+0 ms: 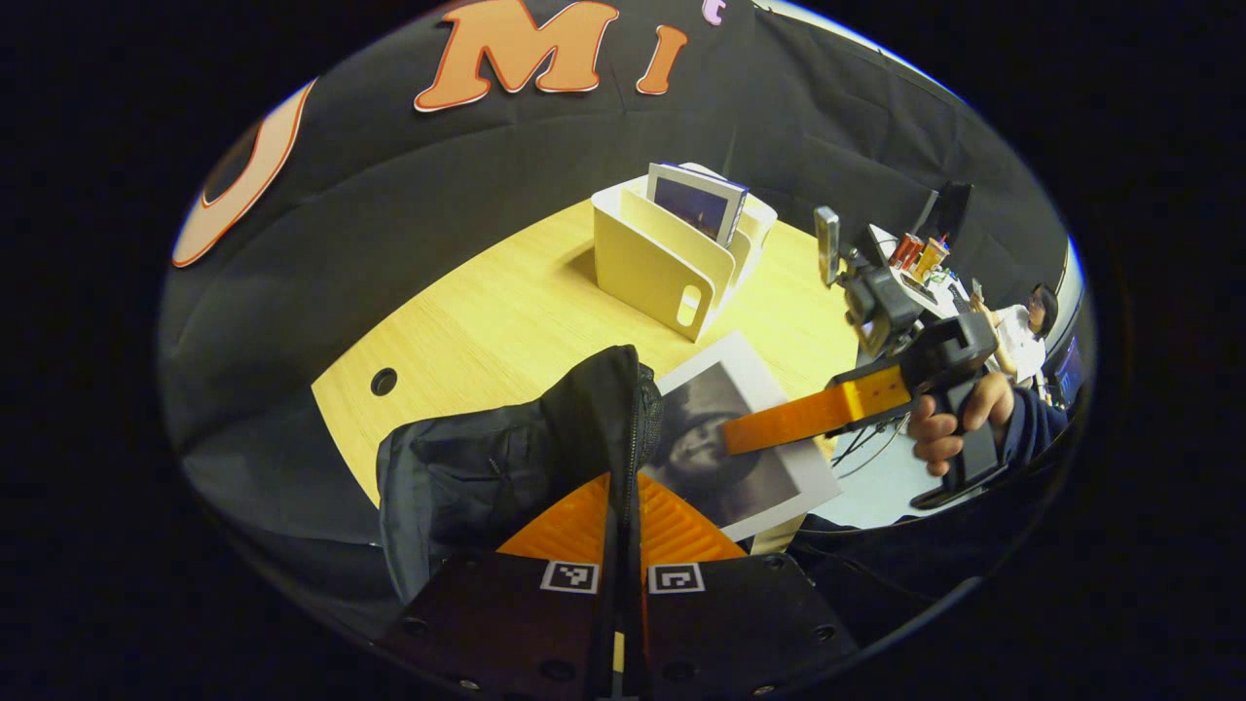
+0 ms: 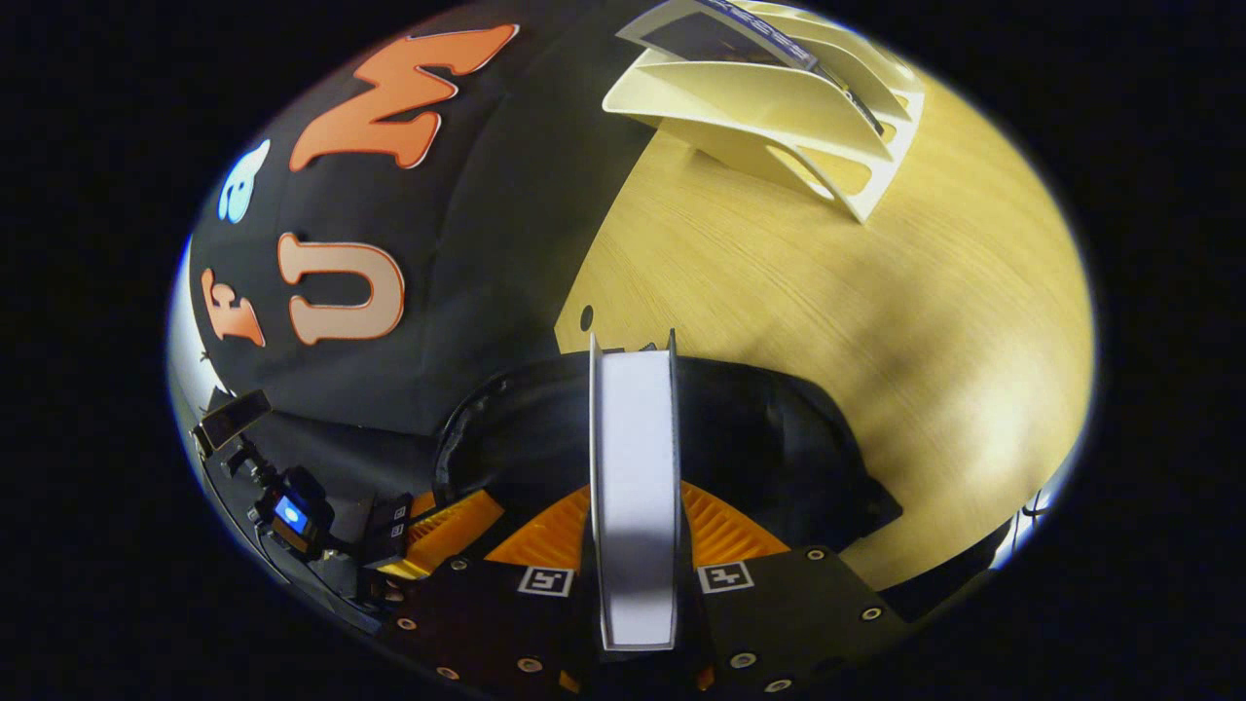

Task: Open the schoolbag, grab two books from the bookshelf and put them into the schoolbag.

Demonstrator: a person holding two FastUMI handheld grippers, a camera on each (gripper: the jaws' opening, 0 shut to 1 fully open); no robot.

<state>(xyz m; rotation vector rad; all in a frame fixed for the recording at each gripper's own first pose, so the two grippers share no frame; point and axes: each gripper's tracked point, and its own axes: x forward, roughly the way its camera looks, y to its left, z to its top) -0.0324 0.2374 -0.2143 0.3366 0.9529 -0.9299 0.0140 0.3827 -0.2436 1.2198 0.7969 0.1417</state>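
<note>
Left gripper [image 1: 623, 506]: closed on the rim of the schoolbag [image 1: 506, 467], holding the mouth up.
Right gripper [image 2: 633, 506]: clamped on book [image 2: 633, 467] by its edge, over the bag opening.
Bag: soft black fabric, floppy; prob. collapses if the rim is let go.
Book: stiff, light-ish, glossy cover so may slip; grip near the spine.
Bookshelf [image 1: 672, 258]: on the table [image 1: 487, 321], well apart from bag, one more book [image 1: 696, 202] upright in it.
Zip: can't tell how far open.
</note>
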